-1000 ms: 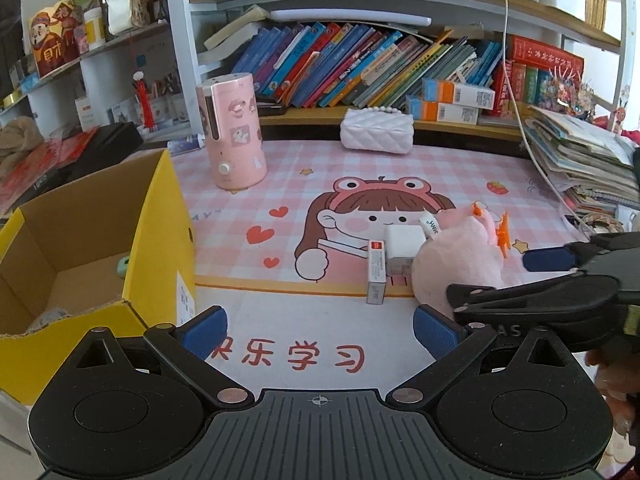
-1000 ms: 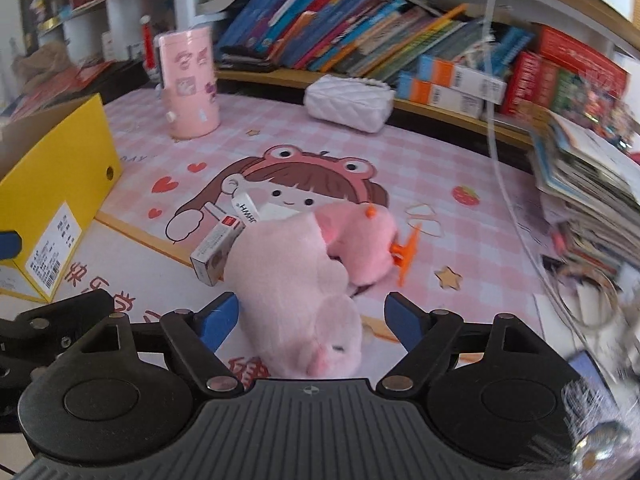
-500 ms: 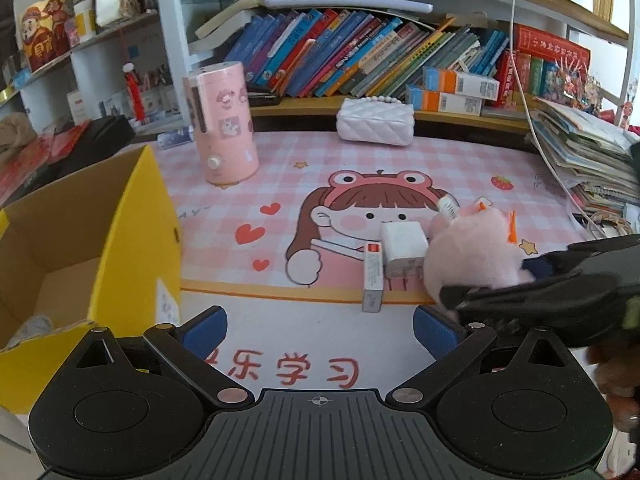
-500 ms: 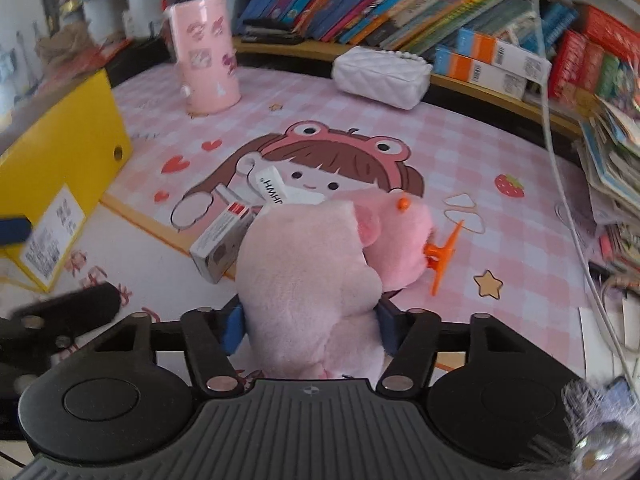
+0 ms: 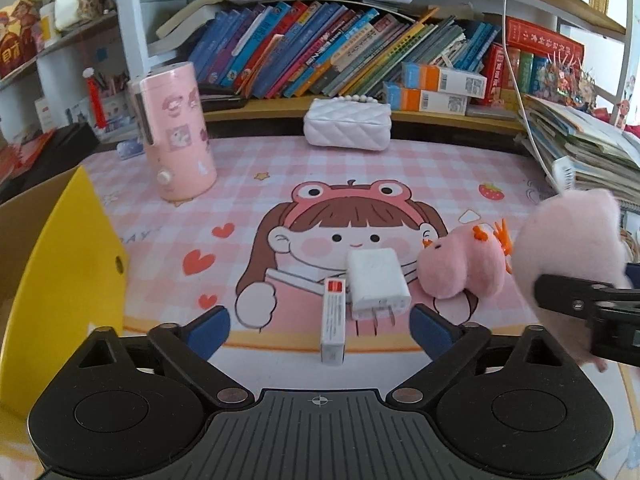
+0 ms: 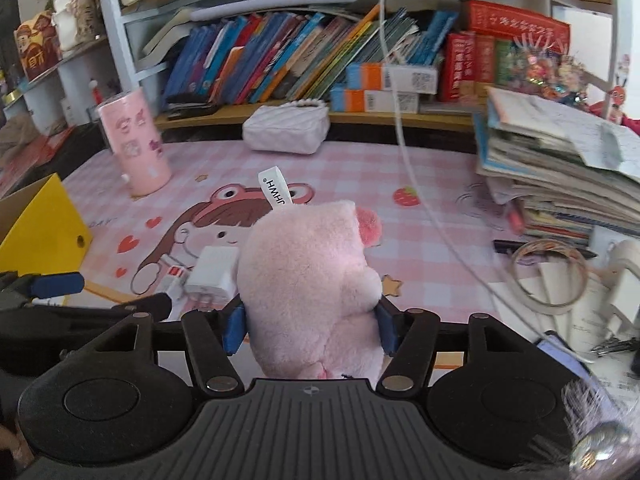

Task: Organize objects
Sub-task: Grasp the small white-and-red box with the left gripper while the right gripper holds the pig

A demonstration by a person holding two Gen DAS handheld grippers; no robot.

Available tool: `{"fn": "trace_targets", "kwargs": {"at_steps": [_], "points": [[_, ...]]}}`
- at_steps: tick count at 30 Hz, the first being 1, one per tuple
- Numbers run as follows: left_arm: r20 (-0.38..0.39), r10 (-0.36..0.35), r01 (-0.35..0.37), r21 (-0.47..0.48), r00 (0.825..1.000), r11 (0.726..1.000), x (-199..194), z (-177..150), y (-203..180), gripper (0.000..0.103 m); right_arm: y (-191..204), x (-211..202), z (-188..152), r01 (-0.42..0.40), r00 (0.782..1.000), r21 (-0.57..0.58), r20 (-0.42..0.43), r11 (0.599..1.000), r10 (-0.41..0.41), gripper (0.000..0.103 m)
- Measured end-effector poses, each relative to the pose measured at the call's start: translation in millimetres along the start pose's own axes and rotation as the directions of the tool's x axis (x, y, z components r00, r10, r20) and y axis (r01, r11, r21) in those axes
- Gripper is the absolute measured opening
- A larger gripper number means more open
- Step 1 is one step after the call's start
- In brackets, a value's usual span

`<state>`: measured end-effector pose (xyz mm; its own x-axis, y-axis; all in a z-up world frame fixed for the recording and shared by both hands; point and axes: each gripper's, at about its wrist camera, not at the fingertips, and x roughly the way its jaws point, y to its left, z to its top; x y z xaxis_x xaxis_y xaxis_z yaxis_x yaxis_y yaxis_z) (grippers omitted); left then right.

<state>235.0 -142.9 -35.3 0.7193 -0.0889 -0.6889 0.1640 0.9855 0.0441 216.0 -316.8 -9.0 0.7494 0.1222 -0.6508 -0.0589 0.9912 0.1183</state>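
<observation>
My right gripper (image 6: 311, 328) is shut on a pink plush toy (image 6: 312, 280), pressing its soft body from both sides and holding it off the mat. In the left wrist view the plush toy (image 5: 568, 248) hangs at the far right, its head with orange bits low beside the mat. My left gripper (image 5: 320, 332) is wide and its jaws are closing. A small red-and-white box (image 5: 334, 324) lies between its fingertips, untouched by the pads. A white charger (image 5: 378, 284) lies against the box, prongs toward me. An open yellow cardboard box (image 5: 60, 280) stands at the left.
A pink cylinder (image 5: 174, 136) and a white quilted purse (image 5: 346, 124) stand at the back of the pink cartoon mat (image 5: 400, 168). Shelves of books lie behind. A tall pile of papers (image 6: 560, 168), a tape roll (image 6: 548, 276) and a hanging white cable (image 6: 404, 152) crowd the right.
My right gripper closed on the plush toy, lifted it off the mat and rolled. My left gripper moved forward until the small box lies between its fingertips, and its jaws narrowed a little.
</observation>
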Motion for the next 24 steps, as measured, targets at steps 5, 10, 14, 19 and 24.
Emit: {"fn": "trace_targets", "kwargs": {"at_steps": [5, 10, 14, 19, 24], "points": [[-0.02, 0.022, -0.022, 0.014, 1.0, 1.0, 15.6, 3.0, -1.7, 0.083, -6.5, -3.0, -1.7, 0.025, 1.0, 0.001, 0.009, 1.0, -0.025, 0.059], [-0.065, 0.019, -0.017, 0.045, 0.998, 0.999, 31.5, 3.5, -5.6, 0.058, -9.5, -0.6, -3.4, 0.036, 0.999, 0.017, -0.011, 0.999, -0.036, 0.06], [-0.096, 0.008, -0.004, 0.046, 0.995, 0.999, 41.3, 3.9, -6.3, 0.038, -8.8, -0.6, -3.7, 0.038, 0.999, 0.014, -0.015, 0.999, -0.038, 0.06], [-0.127, 0.005, 0.002, 0.052, 0.992, 0.999, 50.5, -0.6, -6.3, 0.031, -8.7, 0.7, -4.5, 0.041, 0.999, 0.017, -0.024, 0.999, -0.04, 0.06], [-0.13, -0.033, 0.038, 0.039, 0.991, 0.999, 47.5, -2.1, -3.5, 0.016, -6.7, 1.7, -5.0, 0.049, 0.998, 0.015, -0.037, 0.999, -0.048, 0.06]]}}
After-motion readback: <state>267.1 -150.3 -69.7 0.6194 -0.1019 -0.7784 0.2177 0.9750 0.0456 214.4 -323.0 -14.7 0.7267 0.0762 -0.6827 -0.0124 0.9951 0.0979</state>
